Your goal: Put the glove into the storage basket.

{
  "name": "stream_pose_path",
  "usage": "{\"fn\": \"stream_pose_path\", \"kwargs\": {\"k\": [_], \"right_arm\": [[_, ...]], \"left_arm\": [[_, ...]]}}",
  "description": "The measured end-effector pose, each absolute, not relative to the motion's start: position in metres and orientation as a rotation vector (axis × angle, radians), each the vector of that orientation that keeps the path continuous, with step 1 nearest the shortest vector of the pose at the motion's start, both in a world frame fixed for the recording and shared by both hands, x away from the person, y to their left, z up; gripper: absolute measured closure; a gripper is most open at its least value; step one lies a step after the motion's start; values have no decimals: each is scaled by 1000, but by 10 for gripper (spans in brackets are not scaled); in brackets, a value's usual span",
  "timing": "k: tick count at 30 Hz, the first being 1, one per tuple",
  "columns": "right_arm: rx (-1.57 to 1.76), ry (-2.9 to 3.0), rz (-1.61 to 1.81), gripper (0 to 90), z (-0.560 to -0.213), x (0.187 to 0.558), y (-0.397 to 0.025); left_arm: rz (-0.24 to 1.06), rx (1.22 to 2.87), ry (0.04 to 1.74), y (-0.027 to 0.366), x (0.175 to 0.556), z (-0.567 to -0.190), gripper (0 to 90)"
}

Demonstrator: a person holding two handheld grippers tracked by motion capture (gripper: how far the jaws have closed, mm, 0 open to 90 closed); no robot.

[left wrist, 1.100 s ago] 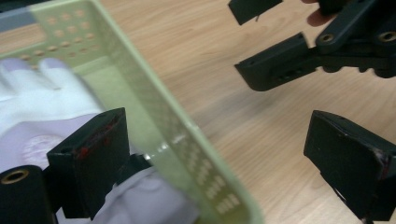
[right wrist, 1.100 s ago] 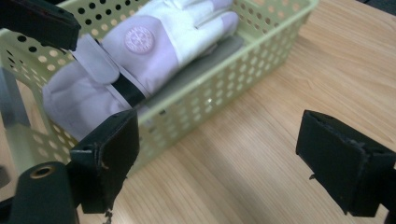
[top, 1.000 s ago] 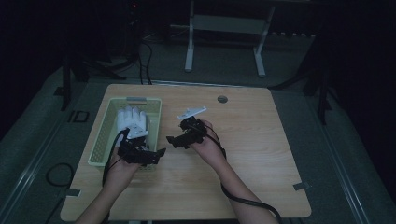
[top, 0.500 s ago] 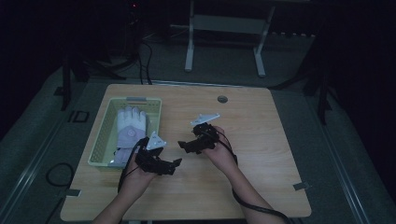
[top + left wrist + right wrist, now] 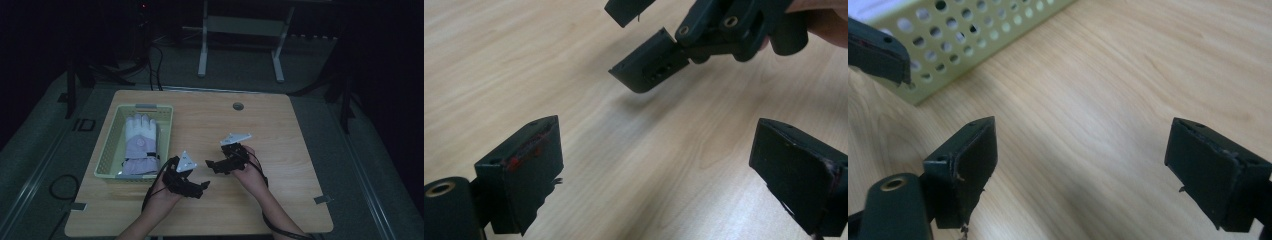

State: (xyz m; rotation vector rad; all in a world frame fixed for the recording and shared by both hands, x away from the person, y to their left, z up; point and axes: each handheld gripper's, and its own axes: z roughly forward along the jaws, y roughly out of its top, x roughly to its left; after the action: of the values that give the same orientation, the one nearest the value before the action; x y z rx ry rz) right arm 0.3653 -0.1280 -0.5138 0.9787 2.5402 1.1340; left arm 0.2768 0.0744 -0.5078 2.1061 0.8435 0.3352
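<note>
While both grippers hang empty over the bare bench [image 5: 300, 150], the glove [image 5: 141, 145] lies flat in the basket [image 5: 107, 150] at the left centre of the high view, cuff toward you. Your left gripper [image 5: 200, 189] sits just right of the basket's near corner, fingers released and aimed right; your right gripper [image 5: 212, 165] faces it from close by, fingers also spread, forearm running up from the lower right. To go on well, I'd judge you should swing the left one back over the rim and come down on the cuff, where the fabric bunches.

In the left gripper view, the two fingers [image 5: 521, 175] stand wide apart at the lower corners with only wood between; the right gripper [image 5: 644, 47] hovers at the top, tilted down.

In the right gripper view, the fingers [image 5: 965, 170] are equally spread over wood, the basket's wall [image 5: 983, 30] crosses the upper left, and one left finger [image 5: 878, 50] shows at the left edge.
</note>
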Motion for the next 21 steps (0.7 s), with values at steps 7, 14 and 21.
{"fn": "stream_pose_path", "kwargs": {"k": [7, 14, 21], "right_arm": [[1017, 2524, 1118, 135, -530, 361, -151], [1022, 2550, 1064, 131, -541, 352, -162], [996, 2538, 1075, 133, -548, 345, -174]], "left_arm": [[257, 2138, 819, 56, 275, -528, 71], [179, 2146, 786, 40, 274, -540, 71], [154, 2123, 779, 31, 272, -548, 71]]}}
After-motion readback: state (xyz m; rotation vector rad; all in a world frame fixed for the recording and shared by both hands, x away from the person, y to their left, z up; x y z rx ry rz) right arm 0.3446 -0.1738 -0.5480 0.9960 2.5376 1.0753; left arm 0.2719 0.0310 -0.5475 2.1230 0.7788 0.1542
